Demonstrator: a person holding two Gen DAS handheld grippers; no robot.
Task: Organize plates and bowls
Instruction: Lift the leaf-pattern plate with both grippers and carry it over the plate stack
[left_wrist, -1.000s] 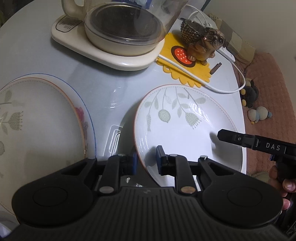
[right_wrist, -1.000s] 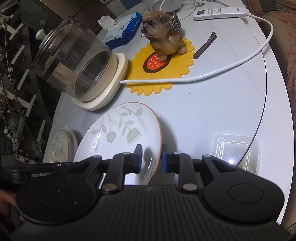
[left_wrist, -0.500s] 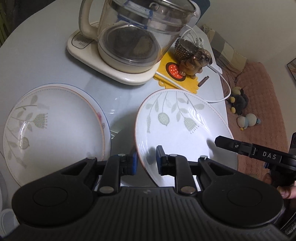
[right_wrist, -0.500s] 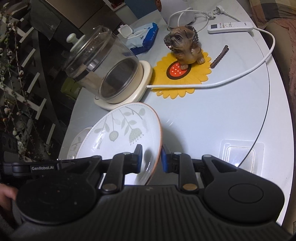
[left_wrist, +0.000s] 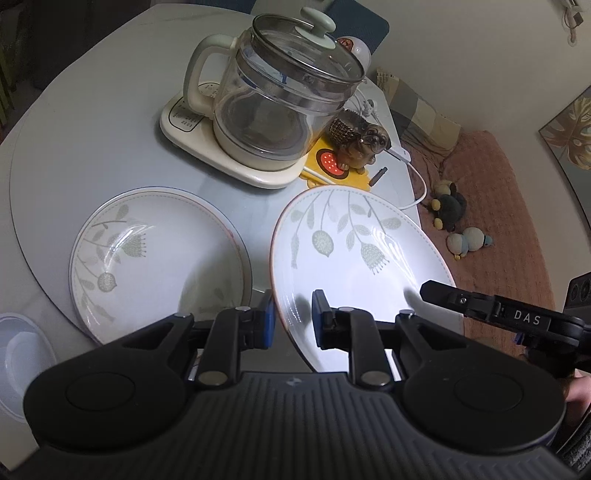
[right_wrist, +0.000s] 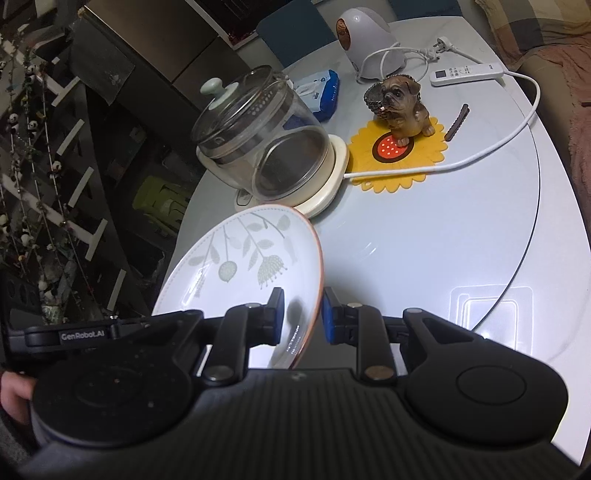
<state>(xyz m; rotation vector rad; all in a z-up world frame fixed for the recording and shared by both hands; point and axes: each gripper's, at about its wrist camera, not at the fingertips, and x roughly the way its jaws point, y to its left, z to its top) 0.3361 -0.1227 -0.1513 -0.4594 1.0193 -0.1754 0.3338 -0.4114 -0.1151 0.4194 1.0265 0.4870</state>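
Note:
A white plate with a grey-green leaf pattern and an orange rim (left_wrist: 362, 258) hangs above the table, tilted. My left gripper (left_wrist: 291, 314) is shut on its near-left rim. My right gripper (right_wrist: 303, 314) is shut on the opposite rim of the same plate (right_wrist: 240, 273). The right gripper's black finger (left_wrist: 480, 306) shows at the plate's right edge in the left wrist view. A second leaf-patterned plate (left_wrist: 155, 258) lies on the table to the left, resting on another plate whose edge just shows. A small white bowl (left_wrist: 18, 354) sits at the far left edge.
A glass kettle on a cream base (left_wrist: 284, 103) stands behind the plates. Beside it a dog figurine (right_wrist: 400, 107) sits on a yellow flower mat, with a white cable, a hair clip (right_wrist: 456, 122) and a remote (right_wrist: 467, 74). A clear lid (right_wrist: 491, 310) lies near the right edge.
Both grippers have risen and drawn back with the plate held between them. The table and the kettle now look farther off, and the plate on the left shows whole.

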